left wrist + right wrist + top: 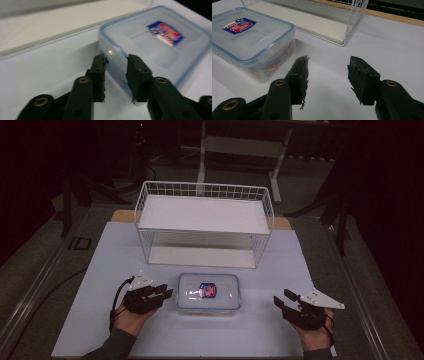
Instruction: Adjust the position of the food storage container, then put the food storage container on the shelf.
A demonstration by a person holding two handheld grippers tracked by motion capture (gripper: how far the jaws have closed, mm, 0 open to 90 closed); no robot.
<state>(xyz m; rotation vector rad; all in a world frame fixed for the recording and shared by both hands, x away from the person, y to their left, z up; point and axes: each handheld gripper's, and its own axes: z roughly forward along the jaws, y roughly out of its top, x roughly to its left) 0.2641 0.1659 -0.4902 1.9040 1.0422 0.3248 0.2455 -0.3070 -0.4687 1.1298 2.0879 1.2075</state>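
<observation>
Near the front edge of the white table (100,285), a clear plastic container (208,293) with a blue-rimmed lid is sitting about midway between the side edges. Behind it a white wire rack (204,222) is standing toward the back edge. The left gripper (164,292) is resting just beside the container's left side, jaws a little apart around its corner. The right gripper (280,300) is sitting well apart from it toward the right edge, jaws spread wide on nothing
</observation>
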